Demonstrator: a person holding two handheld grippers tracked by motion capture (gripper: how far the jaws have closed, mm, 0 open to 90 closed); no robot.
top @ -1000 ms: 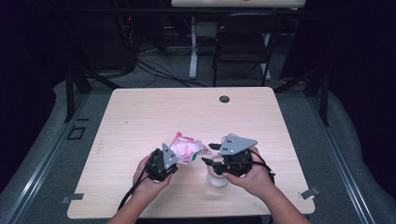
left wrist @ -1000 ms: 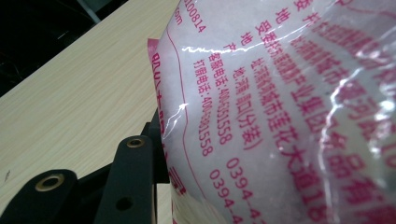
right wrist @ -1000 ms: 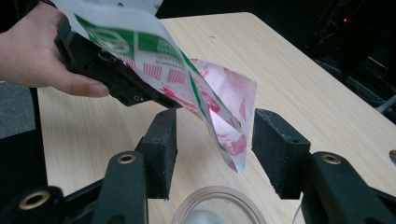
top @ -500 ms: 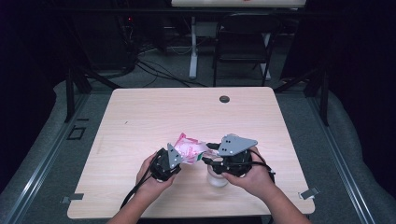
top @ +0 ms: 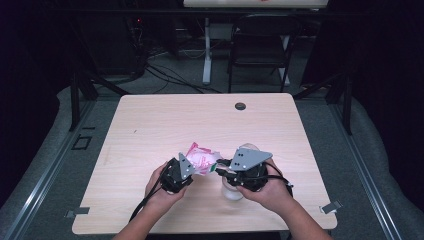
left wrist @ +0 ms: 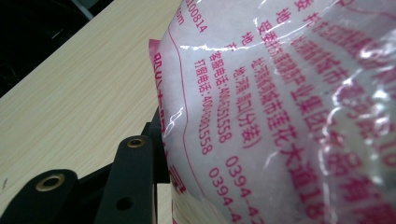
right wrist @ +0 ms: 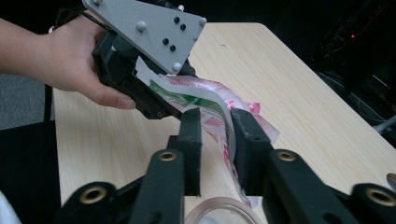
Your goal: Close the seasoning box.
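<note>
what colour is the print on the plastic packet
Pink-red print on the crinkly white plastic packet, clearest in the left gripper view.

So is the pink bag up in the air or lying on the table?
Up in the air: the bag hangs between both hand-held grippers, above the table.

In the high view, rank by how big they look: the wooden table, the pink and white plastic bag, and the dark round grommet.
1. Light wooden table, by far the largest.
2. Pink and white plastic bag, partly hidden by both grippers.
3. Dark round grommet, the smallest.
</note>
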